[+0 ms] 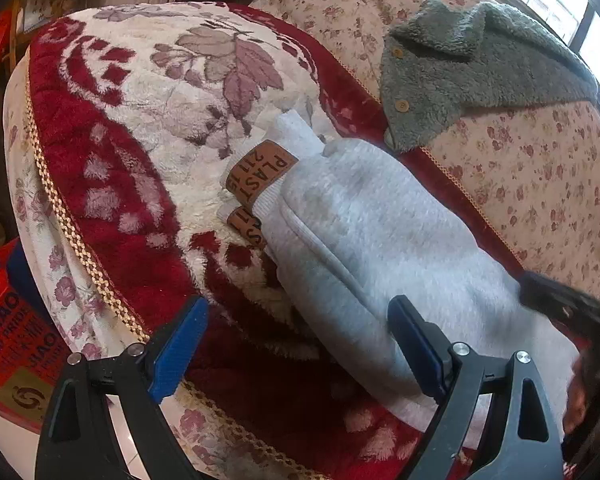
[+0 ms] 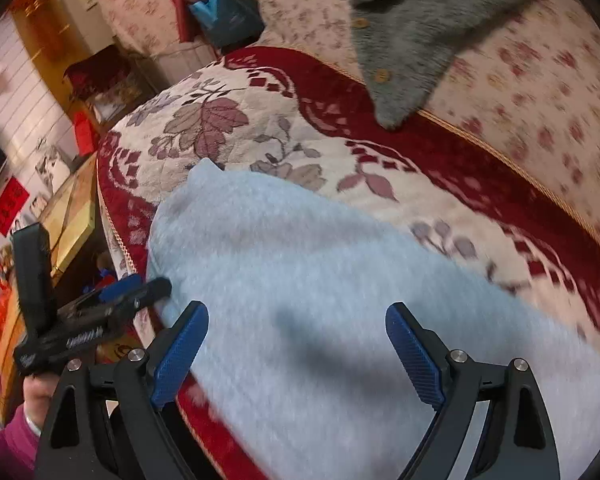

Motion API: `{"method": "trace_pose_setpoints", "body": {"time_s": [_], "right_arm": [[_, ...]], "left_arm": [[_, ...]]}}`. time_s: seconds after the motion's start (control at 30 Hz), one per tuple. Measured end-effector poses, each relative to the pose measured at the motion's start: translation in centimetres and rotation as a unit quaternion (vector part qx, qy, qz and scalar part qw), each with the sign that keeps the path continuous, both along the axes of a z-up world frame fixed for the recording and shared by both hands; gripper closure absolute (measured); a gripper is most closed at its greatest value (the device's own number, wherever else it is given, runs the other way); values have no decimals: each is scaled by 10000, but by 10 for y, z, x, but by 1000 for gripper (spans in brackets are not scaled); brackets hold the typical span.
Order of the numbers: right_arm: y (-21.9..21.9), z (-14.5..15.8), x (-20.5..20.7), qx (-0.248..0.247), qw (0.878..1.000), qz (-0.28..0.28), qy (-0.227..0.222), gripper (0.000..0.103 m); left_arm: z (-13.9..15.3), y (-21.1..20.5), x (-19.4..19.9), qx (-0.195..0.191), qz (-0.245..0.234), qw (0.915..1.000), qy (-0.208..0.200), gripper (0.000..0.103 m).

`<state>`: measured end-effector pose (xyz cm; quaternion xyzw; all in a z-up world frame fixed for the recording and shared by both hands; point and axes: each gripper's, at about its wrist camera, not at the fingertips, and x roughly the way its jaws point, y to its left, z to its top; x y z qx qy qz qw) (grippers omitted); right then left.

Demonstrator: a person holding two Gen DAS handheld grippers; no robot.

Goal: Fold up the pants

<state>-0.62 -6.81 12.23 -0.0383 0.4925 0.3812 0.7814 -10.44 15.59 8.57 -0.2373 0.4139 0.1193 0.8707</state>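
Light grey fleece pants [image 1: 364, 232] lie folded on a red and cream floral blanket [image 1: 148, 112], their cuffs with brown leather labels [image 1: 262, 174] pointing to the far left. My left gripper [image 1: 298, 332] is open and empty, just above the pants' near edge. In the right wrist view the pants [image 2: 320, 300] fill the foreground. My right gripper [image 2: 296, 340] is open and empty over them. The left gripper [image 2: 136, 286] shows at the left of that view, at the pants' left edge. The right gripper shows as a dark blur at the right edge of the left wrist view [image 1: 572, 312].
A grey fleece jacket [image 1: 472, 68] with wooden buttons lies on the floral sofa cover [image 1: 540, 176] at the back right. The blanket's braided edge [image 1: 76, 240] drops off to the left. Red boxes [image 1: 12, 340] stand on the floor at the left.
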Motion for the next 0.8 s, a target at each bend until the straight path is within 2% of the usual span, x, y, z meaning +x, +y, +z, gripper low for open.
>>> {"method": "trace_pose_setpoints", "body": {"time_s": [0.27,0.43,0.63,0.7,0.8], "right_arm": [[60,-14,39,-323,9986,400,-155,9],[98,-29,61,-575,9941,909,-146,8],[131,-58,78,-940,9849,1445,-162,4],[133,-67,83,-935,9854,1419,-117,0],[128,-77,92,-647,9902,1216,219,0]], "left_arm": [[-12,1,15,-219,-66,9997,113,12],[-20,1,27,-442,-108,9988,193,12],[-32,0,41,-593,-32,9975,373,1],[-34,-2,45,-572,74,9977,360,0],[-36,-3,51,-536,240,9978,303,0]]}}
